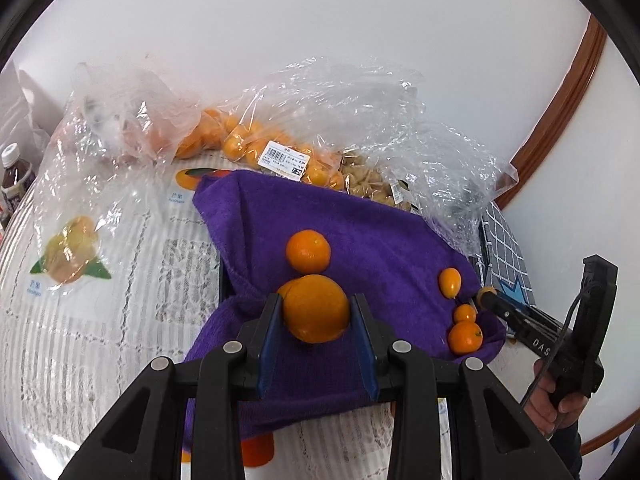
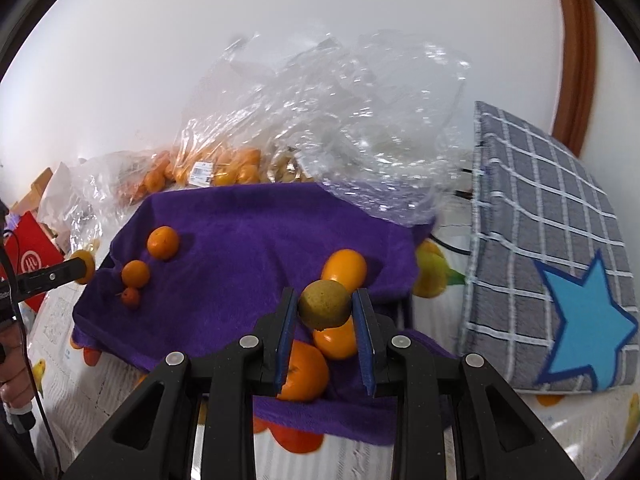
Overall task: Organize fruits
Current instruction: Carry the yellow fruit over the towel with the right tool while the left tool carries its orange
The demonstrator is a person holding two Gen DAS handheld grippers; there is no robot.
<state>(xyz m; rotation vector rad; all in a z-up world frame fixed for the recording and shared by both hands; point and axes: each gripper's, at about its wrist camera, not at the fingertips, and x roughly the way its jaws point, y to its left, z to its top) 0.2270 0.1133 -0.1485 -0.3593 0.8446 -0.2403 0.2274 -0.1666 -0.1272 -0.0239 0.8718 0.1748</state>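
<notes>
While both tongs are loaded, we log the sorting step as mid-carry: left tongs (image 1: 316,312) clamped on a large orange (image 1: 316,308), right tongs (image 2: 325,308) clamped on a greenish-yellow fruit (image 2: 325,304), both held over the purple towel (image 1: 360,224). On the towel: one mandarin (image 1: 308,251) and small kumquats (image 1: 450,282); bagged fruit (image 1: 256,144) behind. Next, we judge, each piece needs lowering beside its own kind, then a gentle release so nothing rolls.

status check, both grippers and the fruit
Left hand-held gripper shut on large orange. Right hand-held gripper shut on greenish-yellow fruit. Purple towel unobstructed.
</notes>
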